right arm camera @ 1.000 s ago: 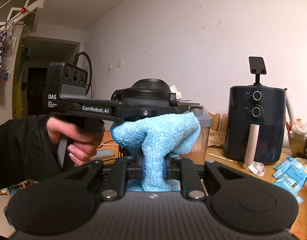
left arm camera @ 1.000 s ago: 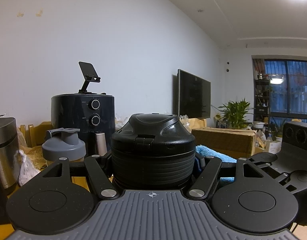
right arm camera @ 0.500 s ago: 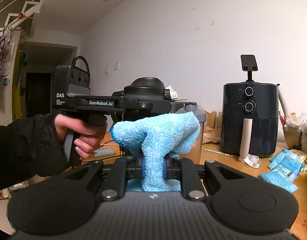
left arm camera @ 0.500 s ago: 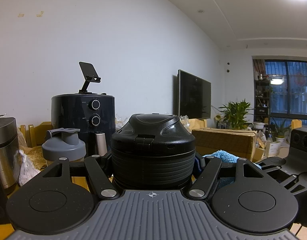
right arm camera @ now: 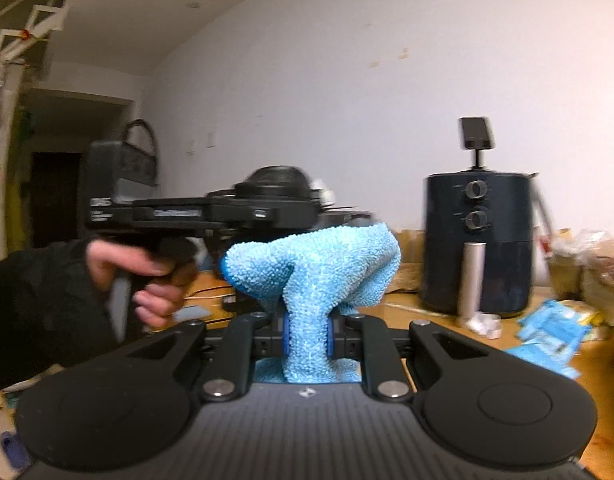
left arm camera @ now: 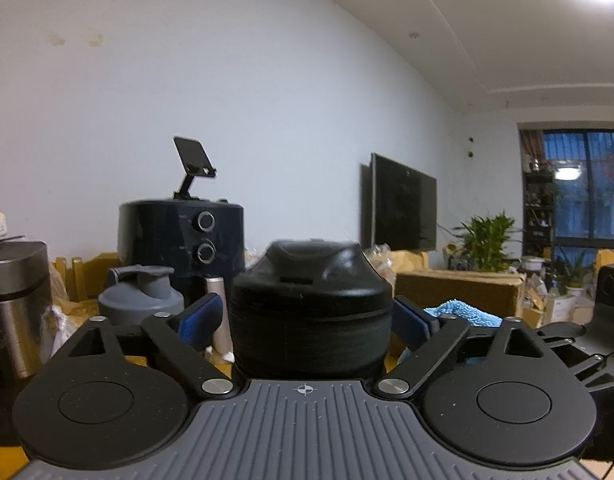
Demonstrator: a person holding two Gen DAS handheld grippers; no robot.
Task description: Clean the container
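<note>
A black ribbed container [left arm camera: 311, 312] with a domed lid stands between the jaws of my left gripper [left arm camera: 305, 317]. Those jaws are opening, and the left blue pad [left arm camera: 199, 316] stands clear of the container's side. In the right wrist view the container's lid [right arm camera: 279, 178] shows behind the left gripper's body, which a hand [right arm camera: 147, 276] in a dark sleeve holds. My right gripper [right arm camera: 307, 336] is shut on a bunched blue microfibre cloth [right arm camera: 315, 272]. The cloth [left arm camera: 459, 312] also peeks out to the right of the container in the left wrist view.
A dark air fryer [right arm camera: 479, 240] with a phone stand on top sits on the wooden table. A grey shaker bottle [left arm camera: 141, 292] and a steel pot [left arm camera: 15, 300] stand at the left. Blue packets [right arm camera: 555, 332] lie at the right, and a cardboard box [left arm camera: 455, 292] lies beyond.
The left jaws have spread apart from the container, baring their blue pads. The right gripper with the cloth has drifted to the right in the left wrist view.
</note>
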